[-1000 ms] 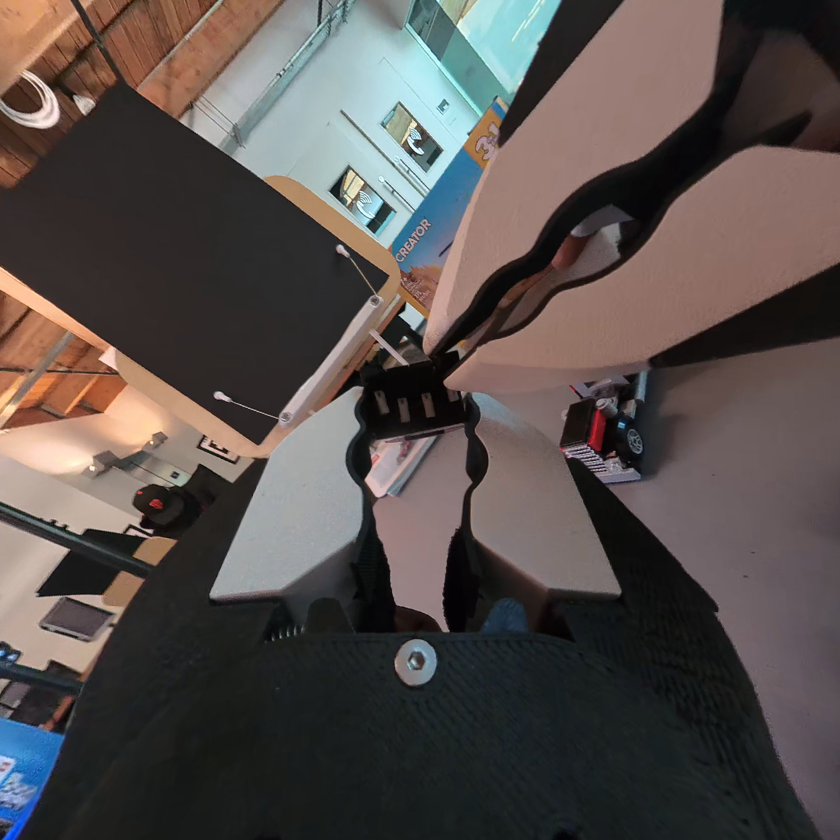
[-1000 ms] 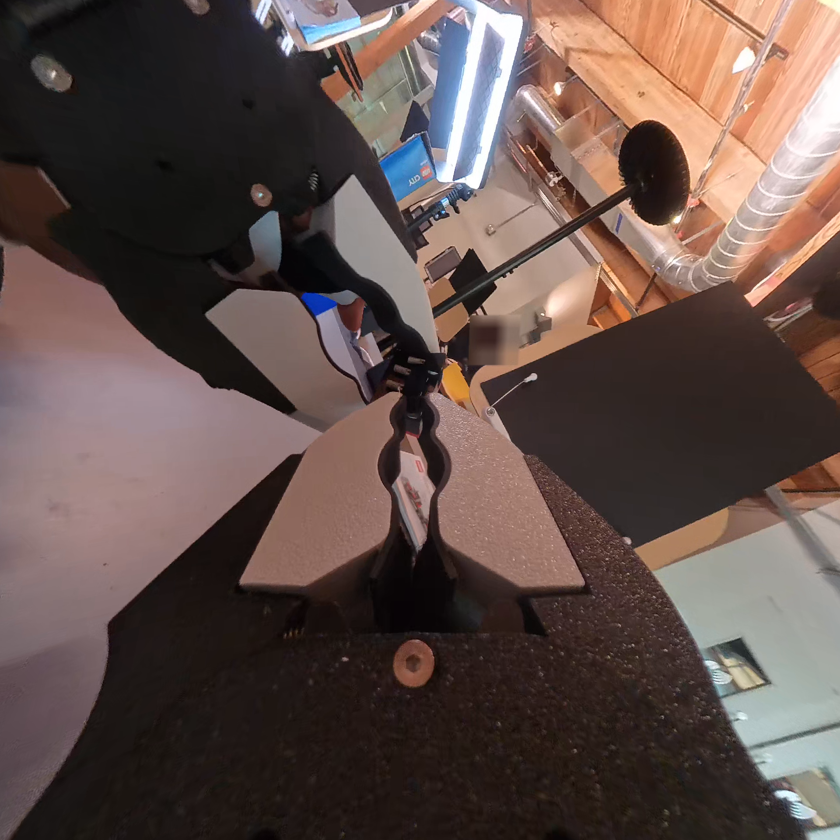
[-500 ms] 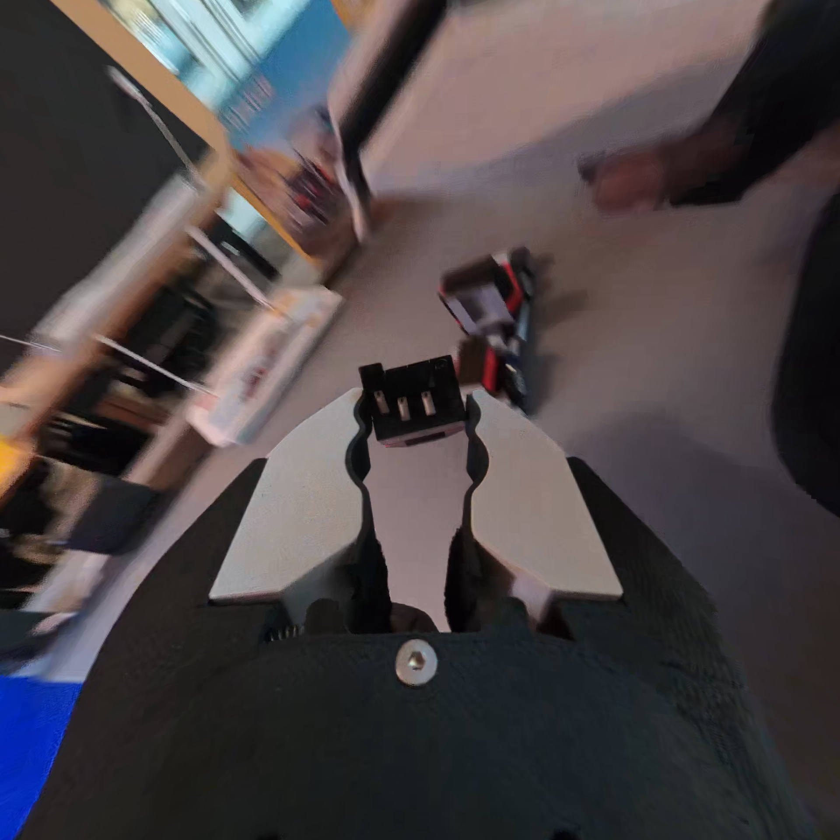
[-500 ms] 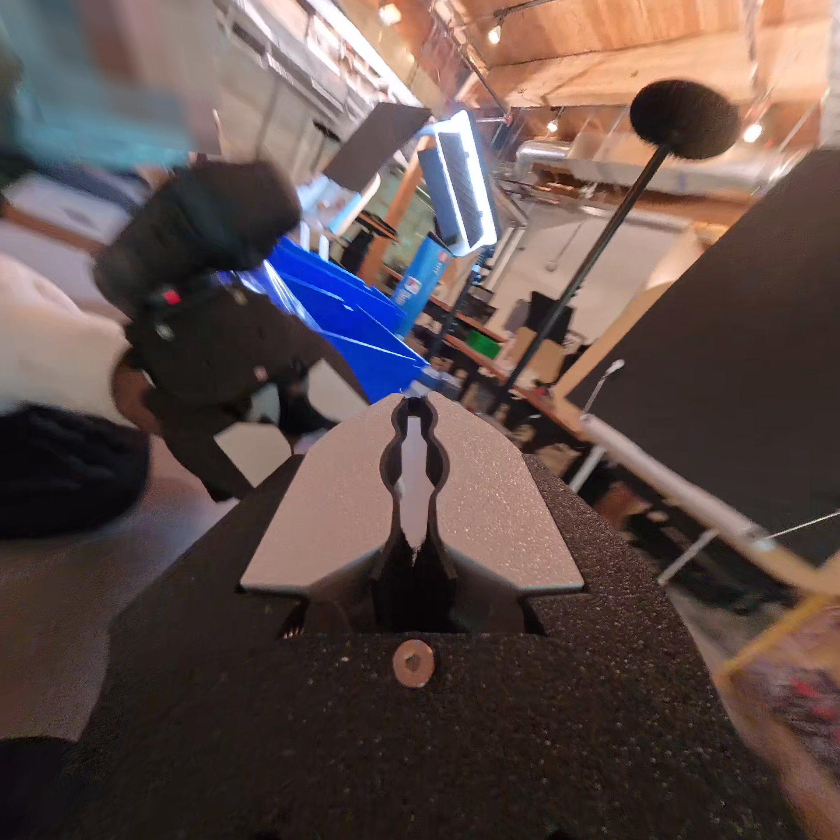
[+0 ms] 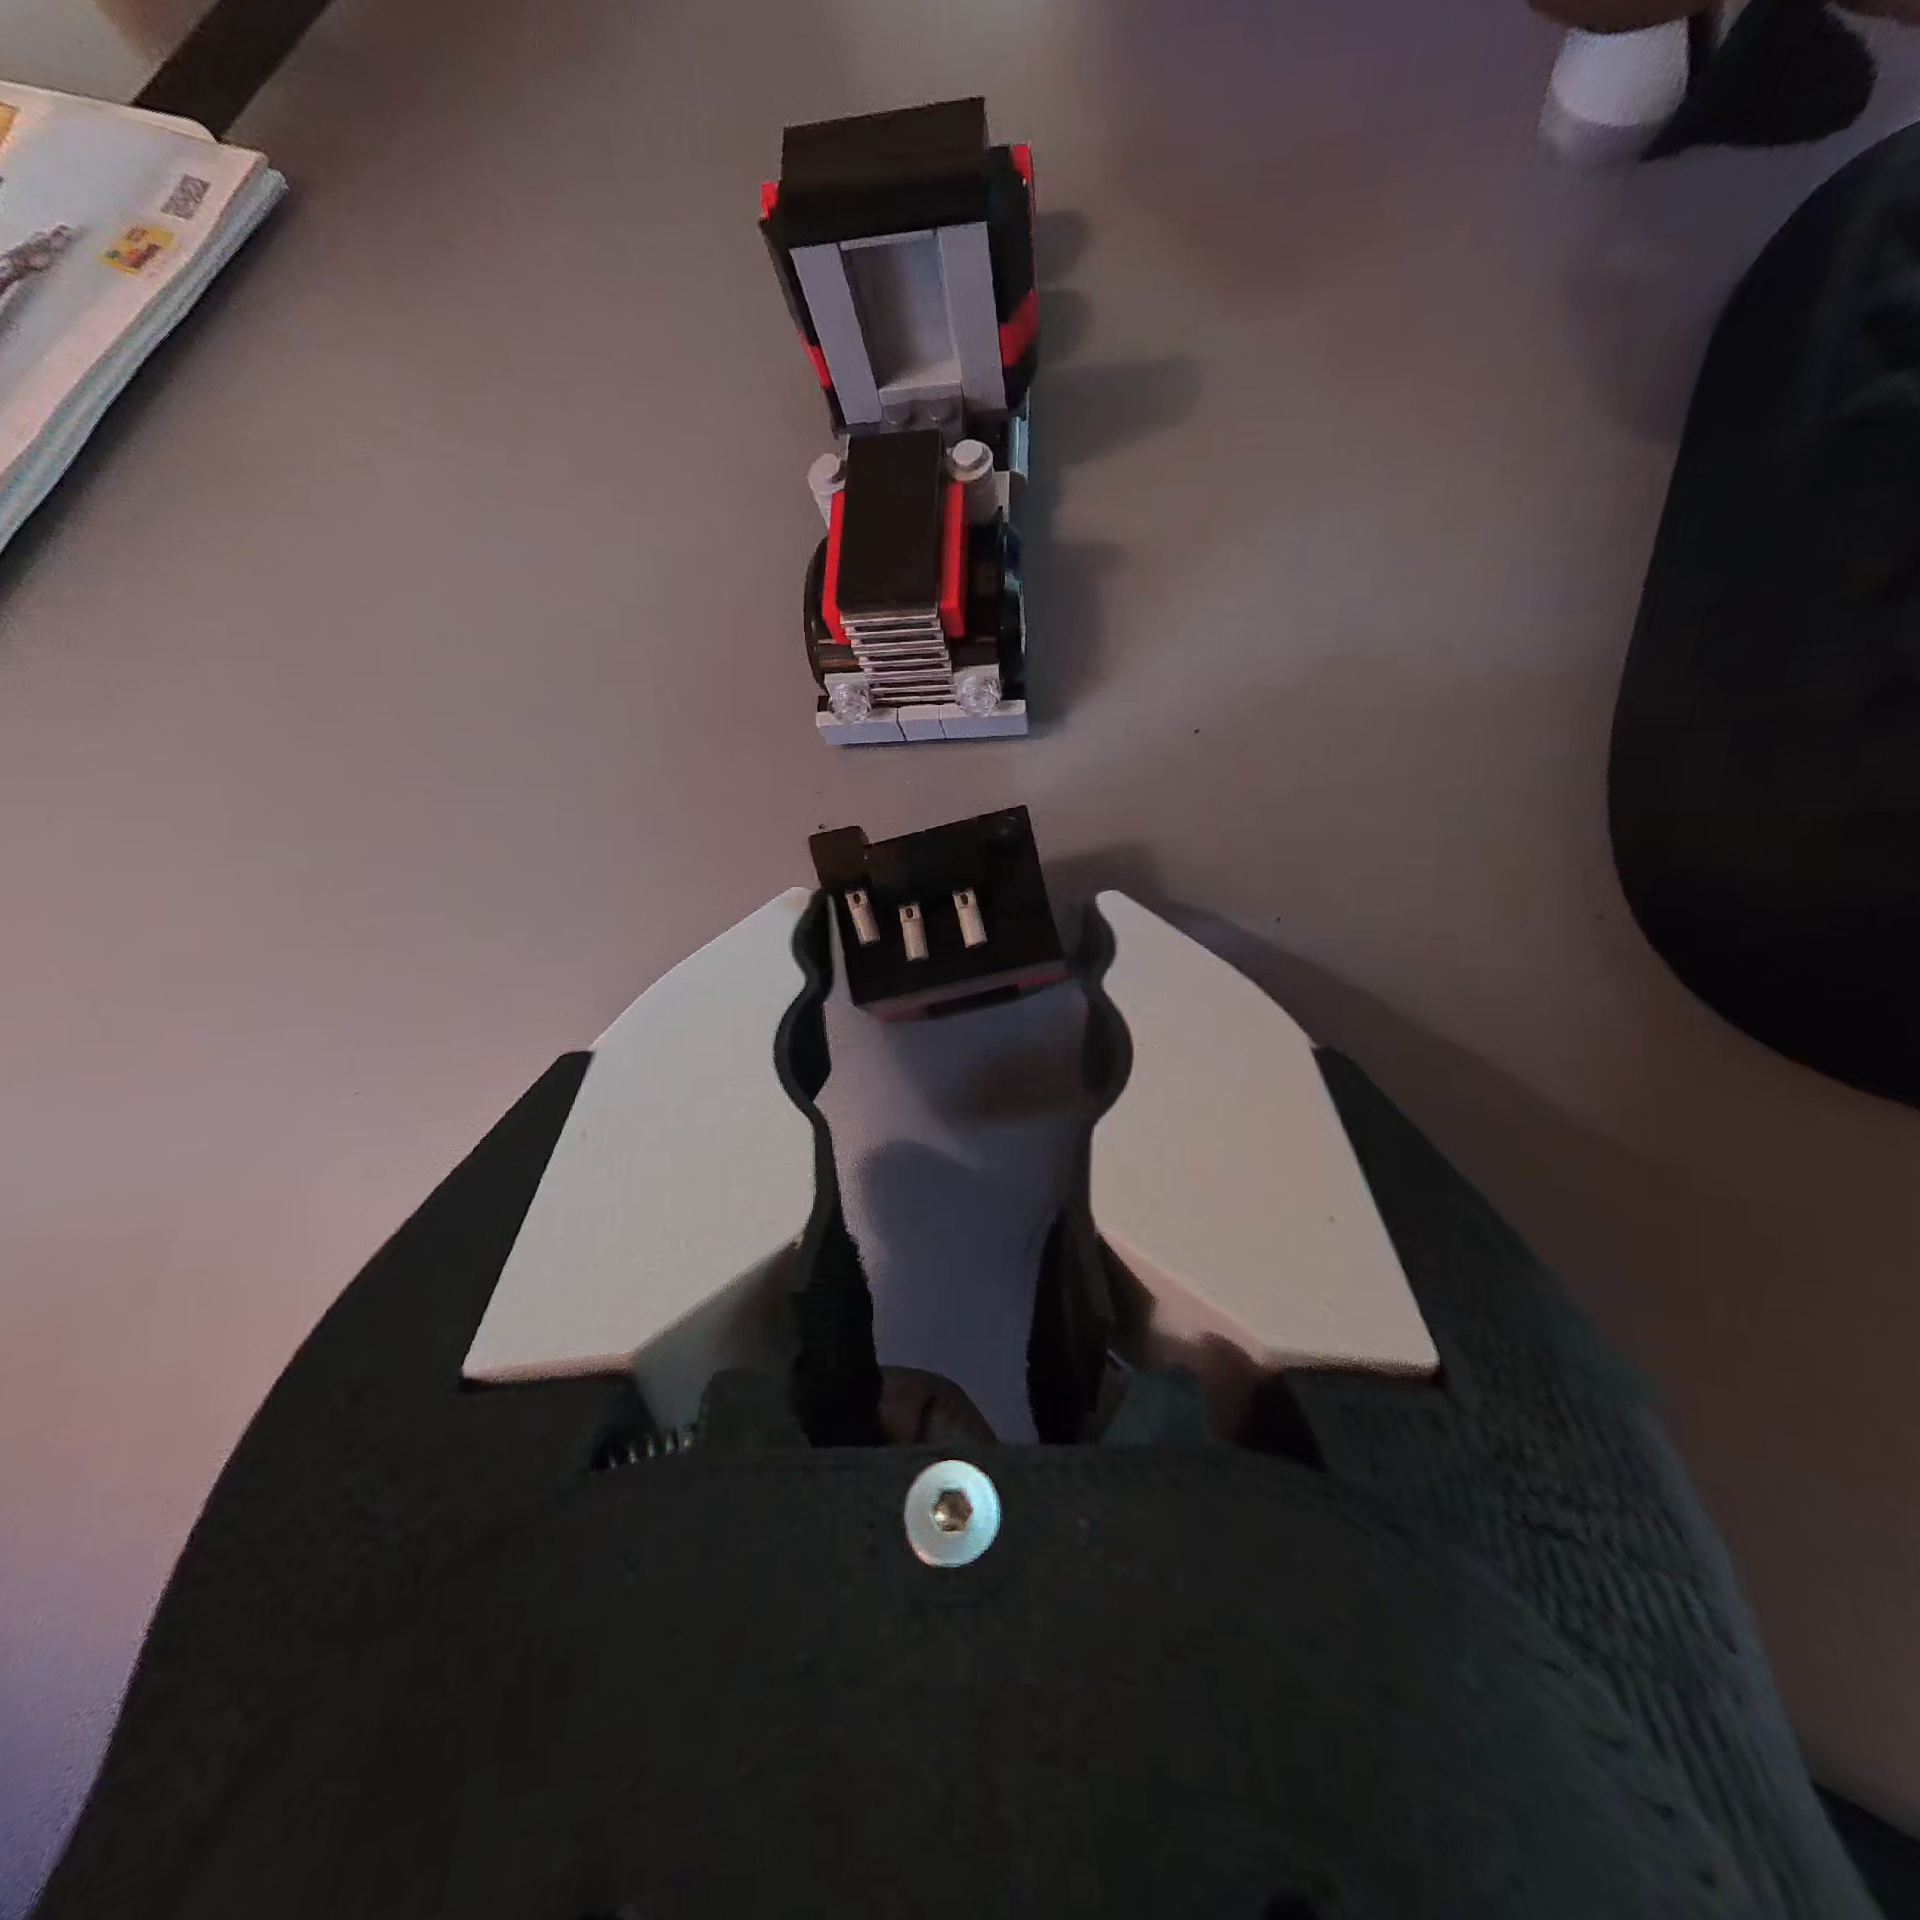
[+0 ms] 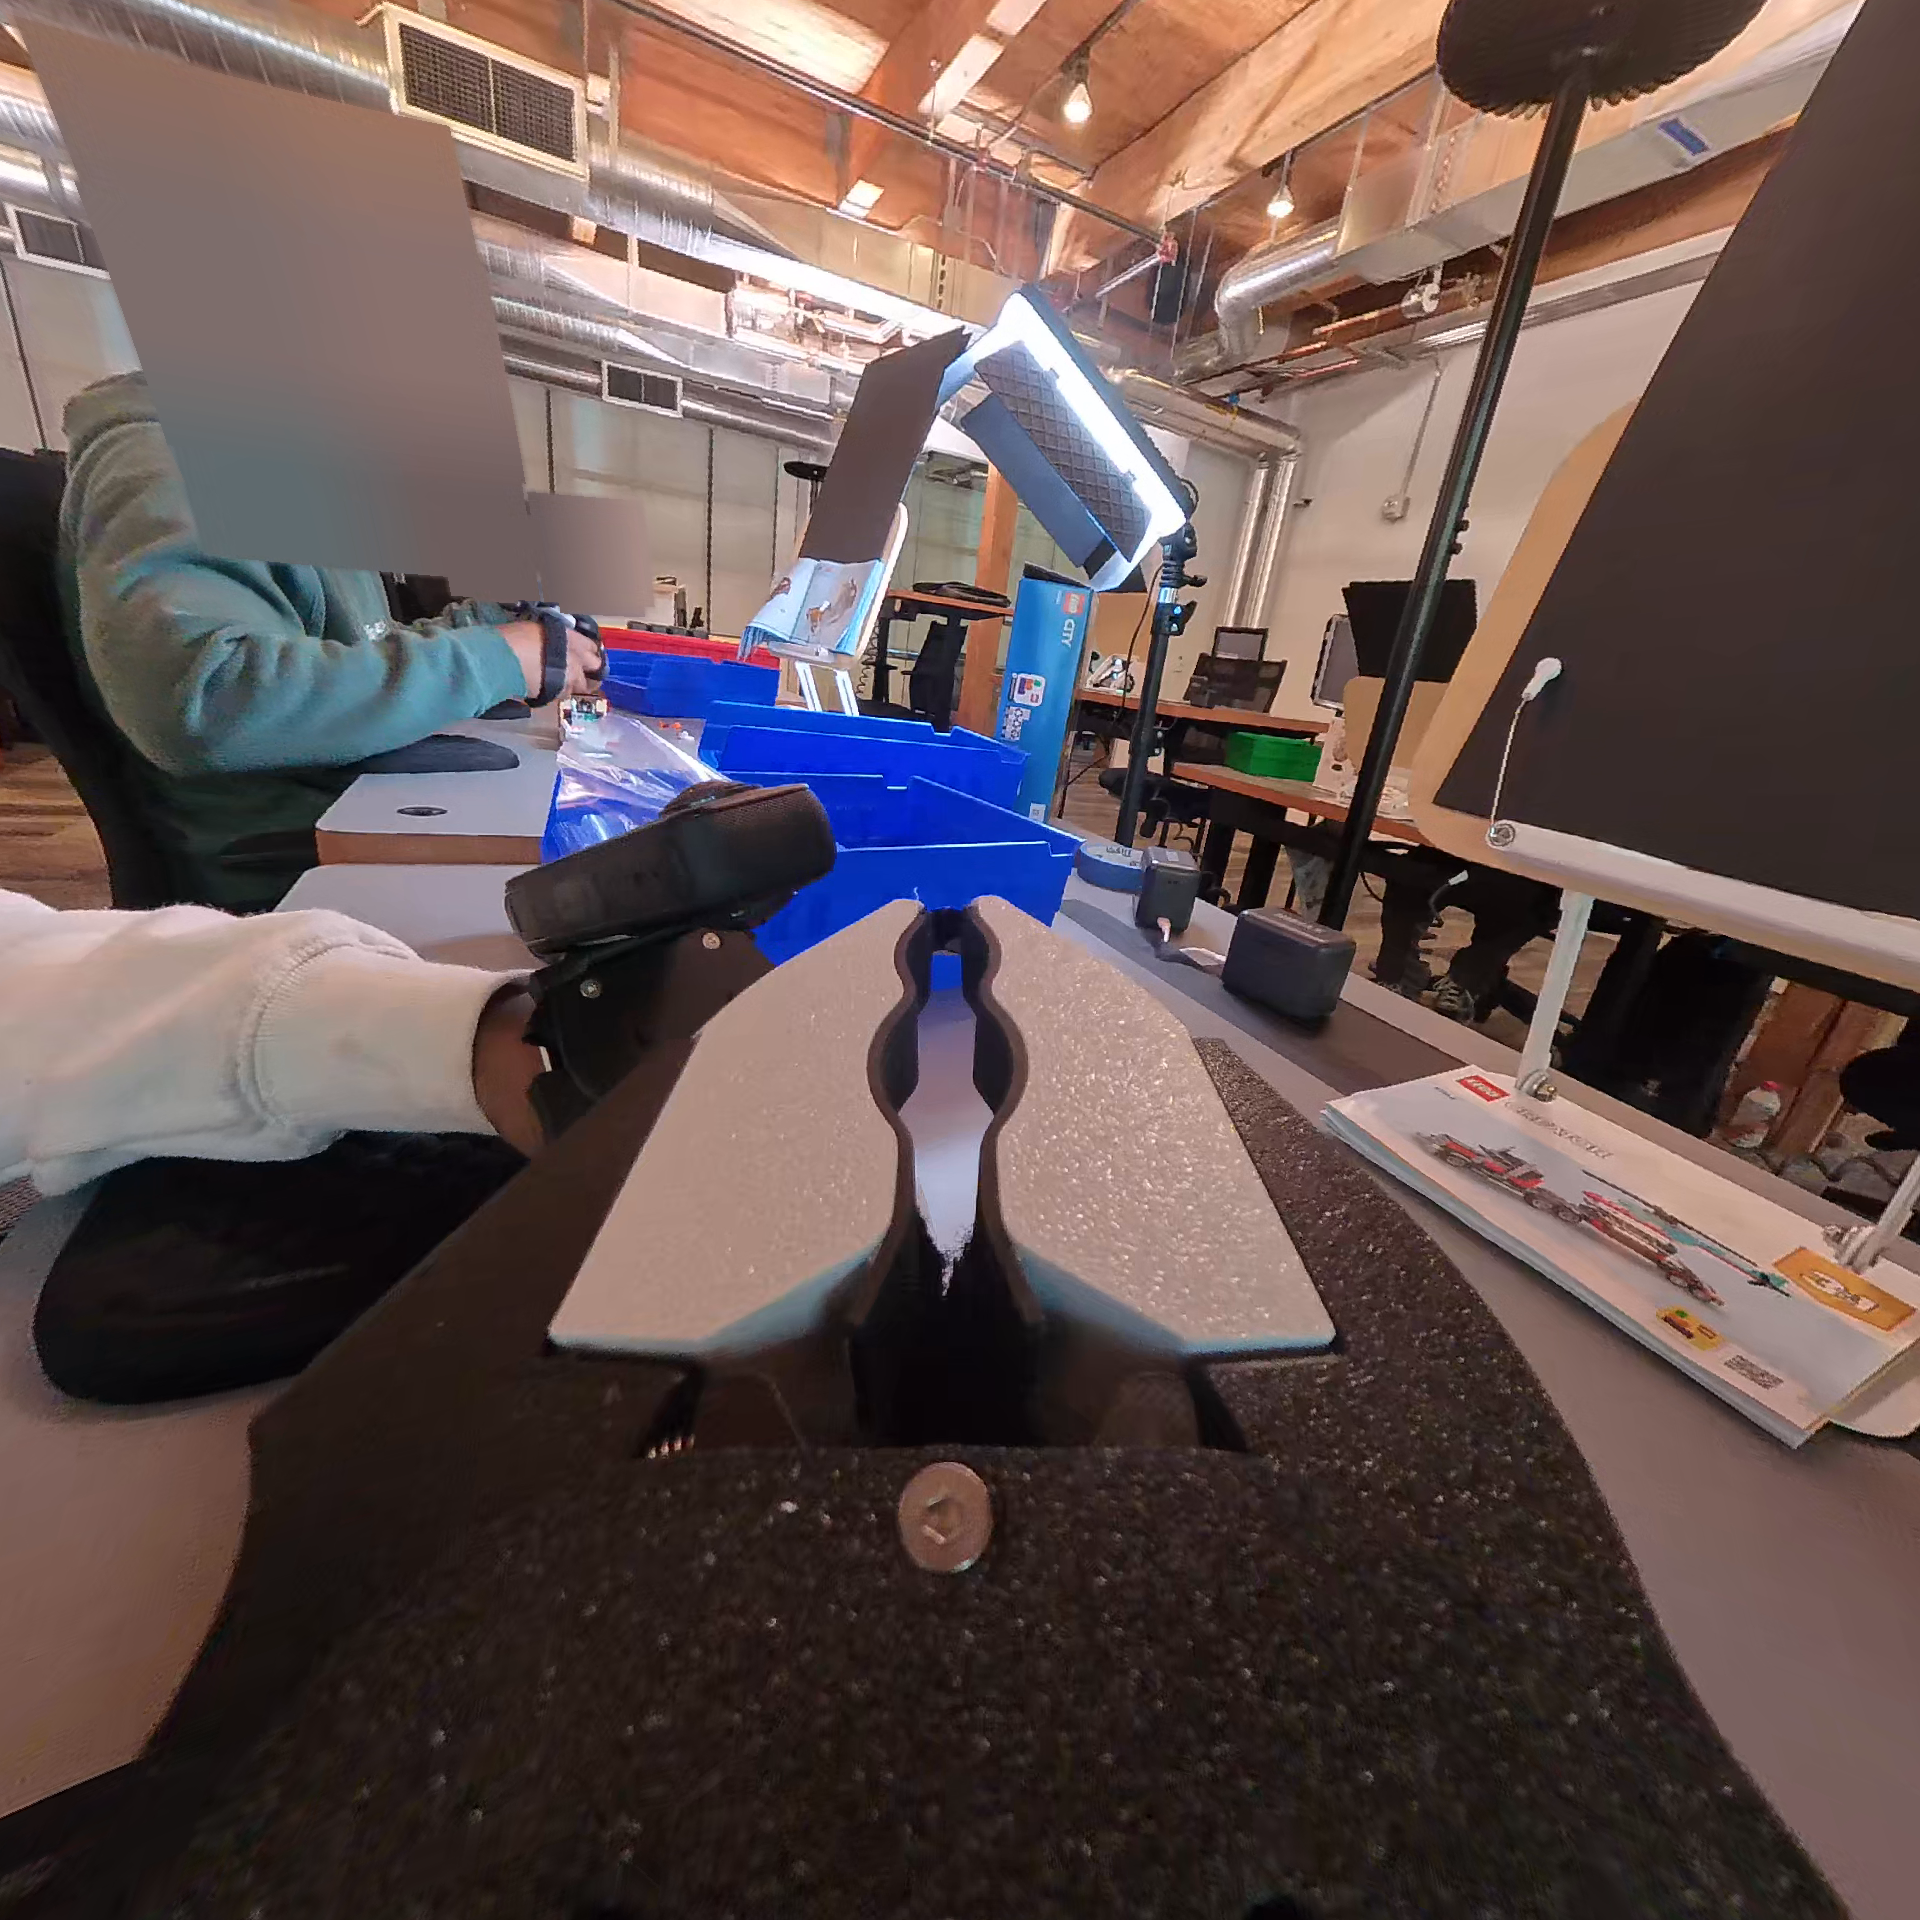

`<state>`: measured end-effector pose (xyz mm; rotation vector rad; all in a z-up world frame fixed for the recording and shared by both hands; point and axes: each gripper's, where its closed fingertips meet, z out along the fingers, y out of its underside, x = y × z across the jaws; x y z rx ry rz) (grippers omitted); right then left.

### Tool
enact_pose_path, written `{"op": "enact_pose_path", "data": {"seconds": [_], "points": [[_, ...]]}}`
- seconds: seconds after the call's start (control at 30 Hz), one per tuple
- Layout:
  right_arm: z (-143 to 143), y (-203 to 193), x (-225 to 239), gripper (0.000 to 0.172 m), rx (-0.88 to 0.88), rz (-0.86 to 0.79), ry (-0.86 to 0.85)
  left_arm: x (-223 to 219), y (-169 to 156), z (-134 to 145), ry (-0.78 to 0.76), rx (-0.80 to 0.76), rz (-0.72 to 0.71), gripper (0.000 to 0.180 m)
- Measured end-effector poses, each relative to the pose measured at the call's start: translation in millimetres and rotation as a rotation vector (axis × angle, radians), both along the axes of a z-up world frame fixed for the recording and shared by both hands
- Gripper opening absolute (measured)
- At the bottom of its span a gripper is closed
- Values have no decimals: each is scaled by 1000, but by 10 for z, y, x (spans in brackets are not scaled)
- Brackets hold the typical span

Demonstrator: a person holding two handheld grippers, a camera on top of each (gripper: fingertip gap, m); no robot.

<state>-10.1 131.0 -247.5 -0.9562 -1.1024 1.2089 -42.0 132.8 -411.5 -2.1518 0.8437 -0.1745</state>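
Note:
In the left wrist view my left gripper (image 5: 951, 904) is low over the grey table (image 5: 416, 623), its jaws apart. A small black brick assembly with three pale pegs (image 5: 940, 935) stands tilted between the fingertips. It is close to the left pad, and a gap shows at the right pad (image 5: 1101, 935). A black, red and grey toy truck (image 5: 904, 436) stands just beyond it. My right gripper (image 6: 945, 920) is level above the table with its fingertips nearly together and nothing plain between them. The left gripper's body (image 6: 665, 873), held by a white-sleeved arm (image 6: 208, 1029), shows to its left.
An instruction booklet lies at the left (image 5: 94, 281) and, in the right wrist view, at the right (image 6: 1621, 1236) under a stand with a black board (image 6: 1766, 520). Blue bins (image 6: 914, 821) and black adapters (image 6: 1288, 961) sit behind. A dark pad (image 5: 1787, 623) lies to the right. A person in teal (image 6: 260, 665) sits at the far left. About 15 centimetres separates my left fingertips from my right.
My left gripper swung from pointing up, where the right gripper's tips met the black piece, down to the table by the truck. Its jaws widened off the piece. My right gripper drew away and levelled.

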Motion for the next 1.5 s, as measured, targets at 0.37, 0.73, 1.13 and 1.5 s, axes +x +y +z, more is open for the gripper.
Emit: {"op": "enact_pose_path", "data": {"seconds": [0.37, 0.73, 1.13, 1.5], "points": [[94, 82, 99, 5, -67, 1, 63, -55, 130, 843, -234, 388, 41, 62], [-18, -28, -15, 5, -131, 95, -1, 95, -106, 1495, -38, 986, -39, 22], [-235, -97, -173, 5, -200, 139, -117, 223, -107, 1378, 421, 1118, -79, 6], [-162, -148, -152, 4, -116, 124, -87, 208, -116, 1427, 453, 1127, -40, 12]]}}
